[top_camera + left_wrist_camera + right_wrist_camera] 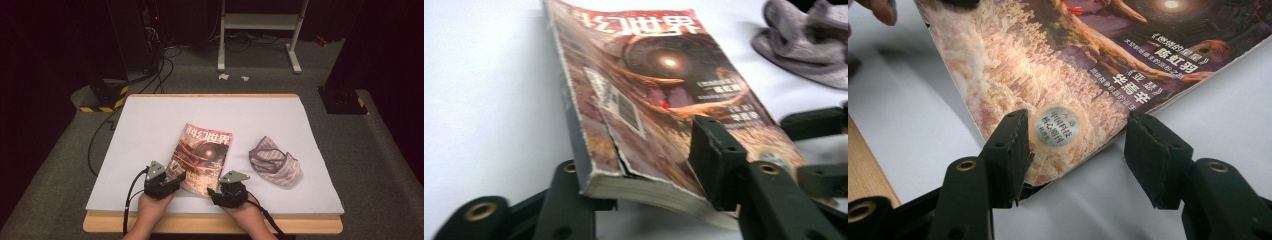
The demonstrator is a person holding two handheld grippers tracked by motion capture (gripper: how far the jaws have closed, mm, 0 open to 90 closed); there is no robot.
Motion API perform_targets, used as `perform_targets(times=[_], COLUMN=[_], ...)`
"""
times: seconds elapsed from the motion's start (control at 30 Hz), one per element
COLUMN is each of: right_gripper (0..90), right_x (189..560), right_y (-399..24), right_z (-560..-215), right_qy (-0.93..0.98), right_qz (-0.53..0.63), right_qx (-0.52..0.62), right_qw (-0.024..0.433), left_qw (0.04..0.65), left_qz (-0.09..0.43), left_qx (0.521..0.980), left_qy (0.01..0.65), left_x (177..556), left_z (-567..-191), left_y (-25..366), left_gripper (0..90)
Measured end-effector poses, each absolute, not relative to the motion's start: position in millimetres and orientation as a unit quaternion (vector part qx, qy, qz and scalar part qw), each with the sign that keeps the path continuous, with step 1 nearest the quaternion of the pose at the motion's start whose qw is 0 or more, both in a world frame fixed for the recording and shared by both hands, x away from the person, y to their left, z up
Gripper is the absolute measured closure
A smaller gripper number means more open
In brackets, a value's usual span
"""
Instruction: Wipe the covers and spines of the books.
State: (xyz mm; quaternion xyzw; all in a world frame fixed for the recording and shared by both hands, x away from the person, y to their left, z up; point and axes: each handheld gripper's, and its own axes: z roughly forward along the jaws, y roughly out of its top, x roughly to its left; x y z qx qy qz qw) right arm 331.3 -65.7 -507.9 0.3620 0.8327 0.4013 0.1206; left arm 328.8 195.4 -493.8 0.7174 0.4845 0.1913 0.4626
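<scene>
Now my left gripper (644,185) clamps the magazine's (201,157) near corner, spine running away from me; my right gripper (1075,155) gapes around the other corner.

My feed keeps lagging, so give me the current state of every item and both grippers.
Red-covered paperback magazine: closed, near corner lifted, spine torn.
Grey striped fabric pouch: crumpled, lying apart.
Left gripper: jaws straddle magazine's spine corner; contact unclear.
Right gripper: open around magazine's other near corner.

Lit from above: white table cover (150,130) bright, room around it nearly black. High view soft, slightly grainy. Left gripper view blurred at far cloth (809,40). Magazine cover (1058,65) sharp in right gripper view, mild glare.
</scene>
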Motion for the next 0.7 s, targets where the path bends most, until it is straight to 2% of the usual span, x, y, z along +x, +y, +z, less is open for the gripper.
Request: perform_targets(times=[0.27, 0.57, 0.7], right_gripper=[43.6, 44.4, 44.6], right_x=[333, 331, 331], right_y=[-80, -108, -115], right_z=[-502, -497, -497], right_qy=[0.819, 0.798, 0.793], right_qz=[0.409, 0.418, 0.42], right_qx=[0.376, 0.404, 0.41], right_qw=[0.143, 0.159, 0.163], left_qw=[0.465, 0.475, 0.481], left_qz=[0.187, 0.188, 0.189], left_qx=[0.711, 0.696, 0.696], left_qy=[0.494, 0.504, 0.498], left_x=[335, 343, 344], left_z=[-495, -493, -492], left_y=[202, 221, 229], left_gripper=[63.4, 75.6, 78.3])
